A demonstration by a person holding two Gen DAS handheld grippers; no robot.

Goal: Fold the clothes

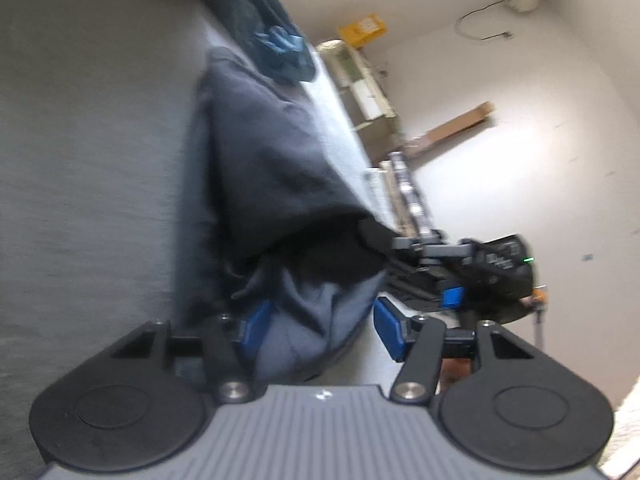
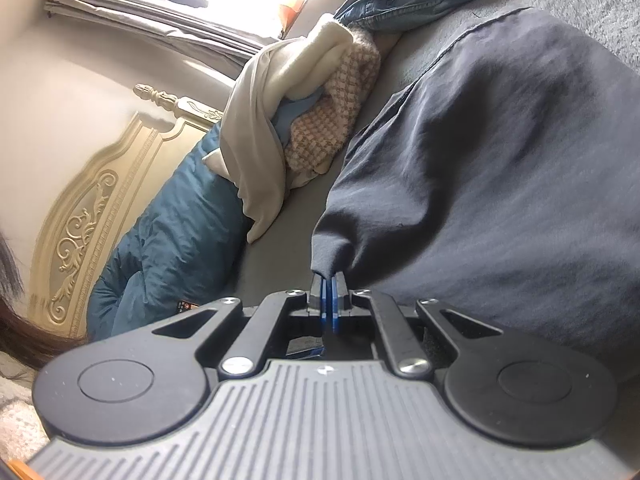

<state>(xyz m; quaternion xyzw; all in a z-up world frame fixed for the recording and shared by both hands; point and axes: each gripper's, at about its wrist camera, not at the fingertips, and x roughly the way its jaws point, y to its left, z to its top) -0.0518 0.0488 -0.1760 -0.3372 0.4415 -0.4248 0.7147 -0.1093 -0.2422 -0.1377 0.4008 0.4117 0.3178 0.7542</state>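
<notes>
Dark navy garment (image 2: 500,152) spread on the grey bed (image 1: 88,160)

Its corner is pinched in the right gripper (image 2: 329,284) fingers, pressed together; the left gripper (image 1: 320,328) fingers stand spread around a bunched fold near the bed's edge.

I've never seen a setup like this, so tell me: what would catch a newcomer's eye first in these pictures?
First, the big dark navy garment spread over the grey bed, one corner pinched in the shut right gripper. The left gripper stands open, with a fold of the garment between its blue pads. Beyond, a heap of cream and checked clothes lies by the carved headboard.
</notes>
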